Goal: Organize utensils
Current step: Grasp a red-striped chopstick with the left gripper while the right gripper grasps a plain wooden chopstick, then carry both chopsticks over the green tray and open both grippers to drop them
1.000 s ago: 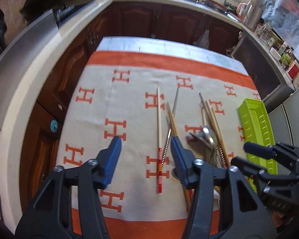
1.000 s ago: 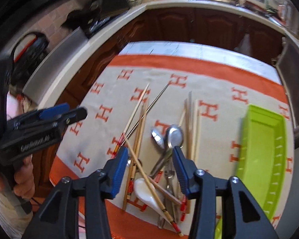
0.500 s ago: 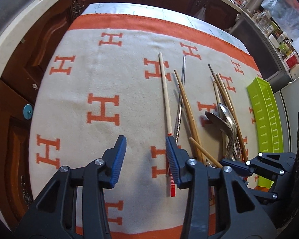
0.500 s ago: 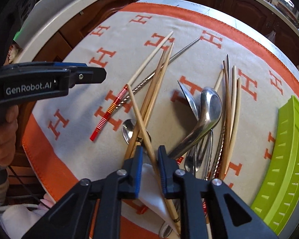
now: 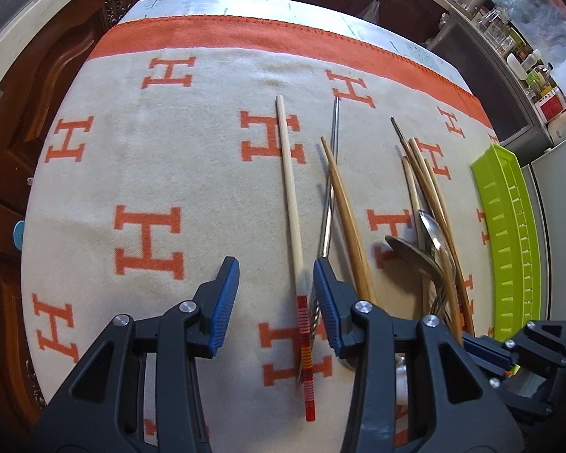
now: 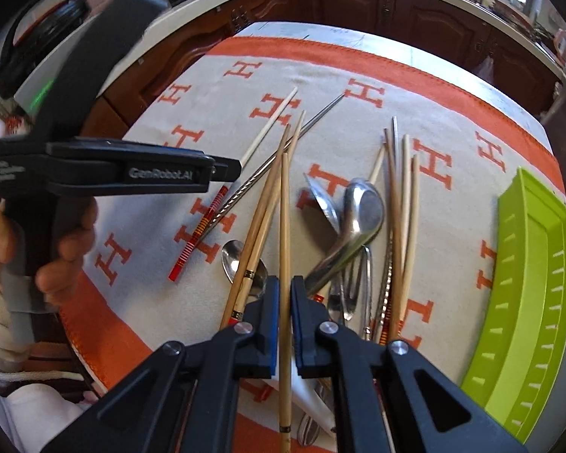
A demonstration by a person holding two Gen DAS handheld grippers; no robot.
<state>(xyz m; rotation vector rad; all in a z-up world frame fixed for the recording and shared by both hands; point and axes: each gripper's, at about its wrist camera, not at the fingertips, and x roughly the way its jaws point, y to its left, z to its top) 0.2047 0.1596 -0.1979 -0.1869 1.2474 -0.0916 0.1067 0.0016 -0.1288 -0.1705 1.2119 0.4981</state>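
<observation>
My right gripper (image 6: pixel 285 294) is shut on a bamboo chopstick (image 6: pixel 284 222) that points straight ahead over the pile. Under it lie brown chopsticks (image 6: pixel 260 219), steel spoons (image 6: pixel 360 211), a fork and a white ceramic spoon (image 6: pixel 309 396). My left gripper (image 5: pixel 276 294) is open, low over the cloth. A pale chopstick with a red striped end (image 5: pixel 291 204) runs between its fingers, untouched. A metal chopstick (image 5: pixel 330 188) and brown chopsticks (image 5: pixel 349 226) lie just right of it. The green tray (image 6: pixel 536 283) stands at the right.
An orange and cream cloth (image 5: pixel 147 173) covers the table. The right gripper (image 5: pixel 471 345) shows at the lower right of the left wrist view. A hand (image 6: pixel 68 249) holds the left gripper (image 6: pixel 230 168). Dark cabinets and counters ring the table.
The right gripper went from open to shut on the bamboo chopstick, which now points straight ahead. The left gripper came lower and closer over the red-striped chopstick.
</observation>
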